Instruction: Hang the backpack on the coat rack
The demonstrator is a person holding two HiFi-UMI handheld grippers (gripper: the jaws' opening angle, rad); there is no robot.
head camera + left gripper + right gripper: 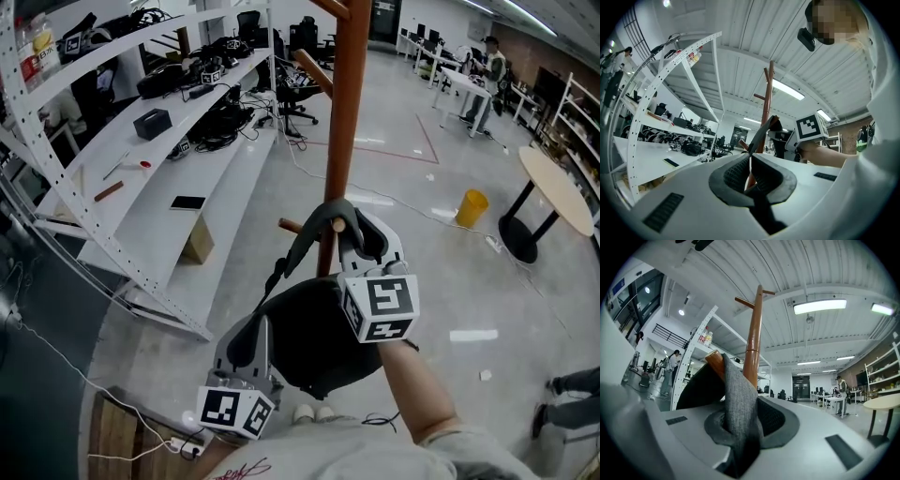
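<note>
Grey backpack strap (737, 401) over coat rack peg (712, 362), right hand-held gripper (740, 427) clamping it, left hand-held gripper (750, 176) pinching backpack (309, 347)

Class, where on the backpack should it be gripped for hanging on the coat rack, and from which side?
Its grey top strap, from below on the near side: it arches as a loop at the peg, and the right gripper pinches it so.
</note>
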